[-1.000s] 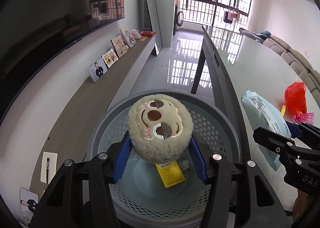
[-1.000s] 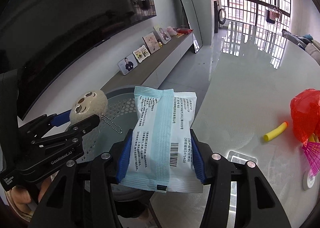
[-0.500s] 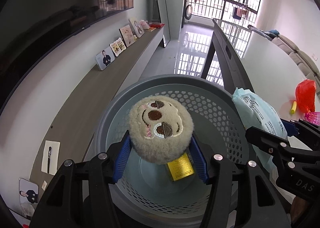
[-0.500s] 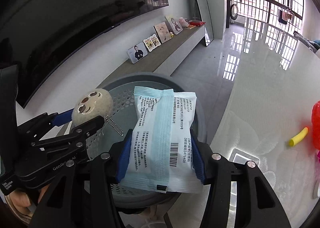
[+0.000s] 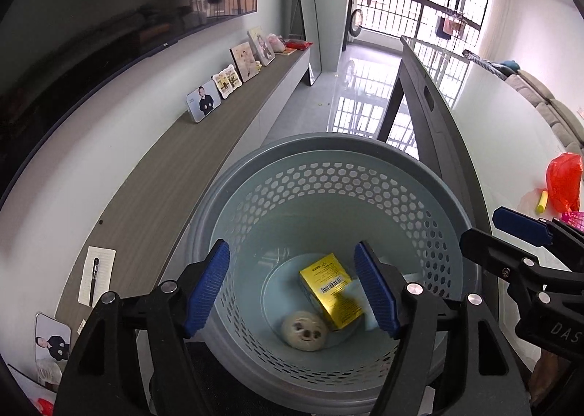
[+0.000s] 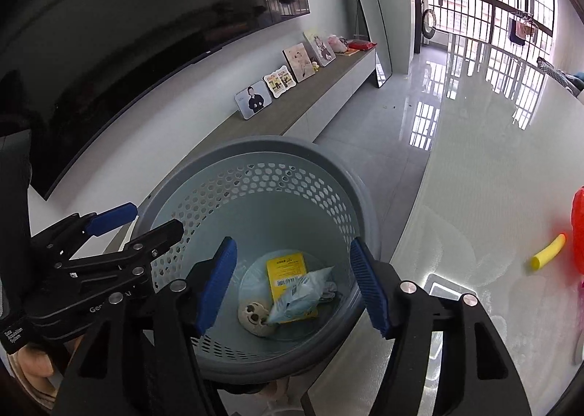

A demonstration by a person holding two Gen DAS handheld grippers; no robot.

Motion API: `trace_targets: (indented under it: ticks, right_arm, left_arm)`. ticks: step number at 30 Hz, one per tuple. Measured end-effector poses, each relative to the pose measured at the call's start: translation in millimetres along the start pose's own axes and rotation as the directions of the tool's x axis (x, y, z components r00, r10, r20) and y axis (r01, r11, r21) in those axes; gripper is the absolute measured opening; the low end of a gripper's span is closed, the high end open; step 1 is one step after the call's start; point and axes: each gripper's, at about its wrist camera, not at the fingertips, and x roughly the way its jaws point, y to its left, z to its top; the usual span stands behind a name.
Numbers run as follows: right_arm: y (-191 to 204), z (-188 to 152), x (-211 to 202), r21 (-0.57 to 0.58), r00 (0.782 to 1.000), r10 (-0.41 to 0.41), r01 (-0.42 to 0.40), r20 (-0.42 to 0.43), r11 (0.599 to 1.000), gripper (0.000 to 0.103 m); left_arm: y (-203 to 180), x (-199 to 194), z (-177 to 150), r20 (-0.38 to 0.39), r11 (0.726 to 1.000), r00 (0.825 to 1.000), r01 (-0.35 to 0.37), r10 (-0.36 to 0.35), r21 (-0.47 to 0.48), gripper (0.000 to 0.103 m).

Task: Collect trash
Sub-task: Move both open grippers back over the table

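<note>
Both the left gripper [image 5: 292,288] and right gripper [image 6: 292,284] hang with fingers spread wide and empty above the basket [image 6: 255,153]; plush toy [image 6: 255,314], yellow box [image 5: 330,292] and blue packet [image 6: 303,295] lie on its bottom.

Perforated plastic basket [image 5: 419,197]; fuzzy plush toy [image 5: 304,330]; glossy table [image 6: 492,197].

Lettering on your two grippers, a barcode on the box

On your right gripper [image 5: 525,233], seen from the left wrist, you can read "DAS" before the frame cuts it off. On your left gripper [image 6: 146,220], seen from the right wrist, "Ge" shows beside a bolt, and a small label at its rear reads "Data Acquisition System". The yellow box [image 5: 331,290] in the basket [image 5: 365,175] carries a barcode and print too small for you to read.
</note>
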Motion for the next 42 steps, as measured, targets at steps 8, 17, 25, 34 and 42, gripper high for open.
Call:
trace_targets:
  ticks: [8,17,25,34,42]
  right_arm:
    - [2,-4,-4,0.004,1.0,0.003,-0.003,0.003,1.0,0.062]
    - [3,-9,-14,0.026,0.999,-0.04,0.039,0.035,0.999,0.069]
    - [-10,-18,-33,0.081,0.993,-0.113,0.109,0.046,0.991,0.074]
    - [-39,-39,-67,0.147,0.975,-0.218,0.209,0.047,0.967,0.079]
    - [-76,-67,-108,0.213,0.94,-0.338,0.324,0.034,0.922,0.079]
  left_arm:
    - [2,-7,0,0.016,0.999,0.999,-0.035,0.036,-0.002,0.071]
    - [-1,-13,-6,0.036,0.998,0.998,-0.056,0.056,0.002,0.08]
    - [-13,-21,-5,0.054,0.999,0.998,-0.043,0.042,0.024,0.08]
    - [-48,-37,-2,0.09,0.997,0.996,0.009,-0.015,0.076,0.082]
    - [-102,-40,-3,0.078,0.985,0.992,0.085,-0.098,0.152,0.082]
